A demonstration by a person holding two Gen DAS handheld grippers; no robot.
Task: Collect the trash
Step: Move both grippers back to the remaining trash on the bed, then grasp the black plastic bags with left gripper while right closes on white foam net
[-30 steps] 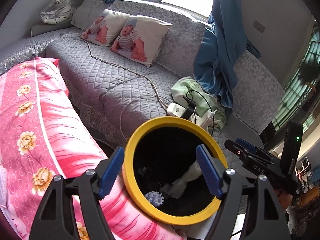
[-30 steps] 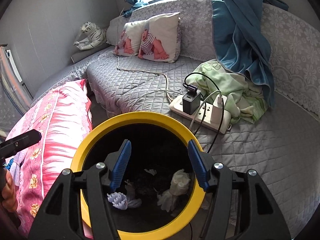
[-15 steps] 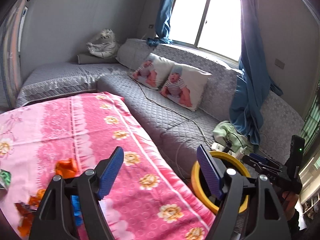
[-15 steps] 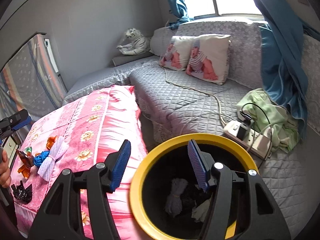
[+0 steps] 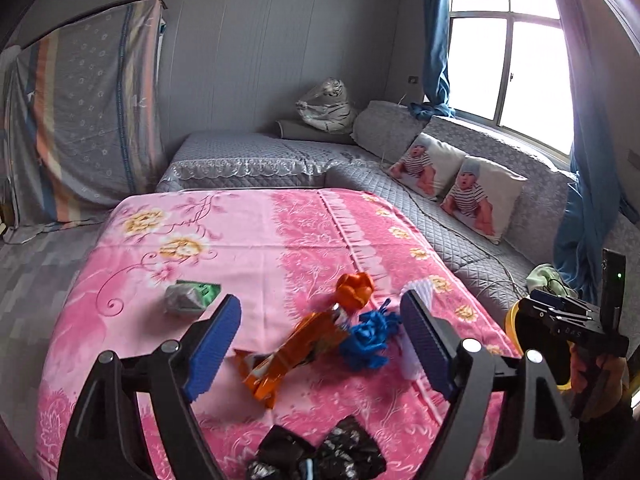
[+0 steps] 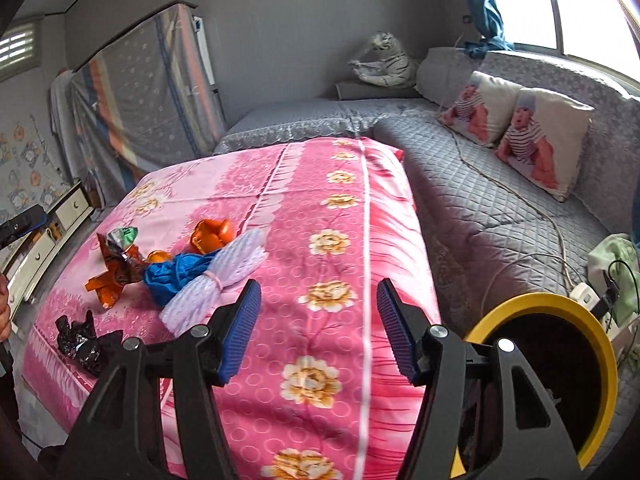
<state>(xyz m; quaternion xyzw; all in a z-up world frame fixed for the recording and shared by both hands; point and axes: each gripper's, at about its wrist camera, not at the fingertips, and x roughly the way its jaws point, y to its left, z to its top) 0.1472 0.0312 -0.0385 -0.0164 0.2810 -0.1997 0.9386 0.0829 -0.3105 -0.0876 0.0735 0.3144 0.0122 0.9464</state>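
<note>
Trash lies on the pink flowered cloth (image 5: 280, 240): an orange wrapper (image 5: 292, 352), a blue crumpled wad (image 5: 370, 338), an orange crumpled ball (image 5: 354, 290), a green-and-silver packet (image 5: 188, 298), a black foil wrapper (image 5: 320, 456) and a white foam net (image 6: 218, 280). My left gripper (image 5: 320, 344) hovers above the orange wrapper and blue wad, jaws opening, nothing pressed between them. My right gripper (image 6: 318, 328) is open over bare cloth, to the right of the foam net. The yellow-rimmed bin (image 6: 560, 308) stands at the cloth's right edge.
A grey quilted sofa (image 5: 460, 240) with two baby-print pillows (image 5: 456, 176) wraps around the back and right. A power strip with cables (image 6: 588, 296) lies on the sofa beside the bin. A plush tiger (image 5: 326, 106) sits in the corner. A hand (image 5: 596, 380) holds the right gripper.
Both grippers swung left from over the yellow bin to over the pink cloth with the trash. The bin slid out to the right edge of both views. The left jaws widened.
</note>
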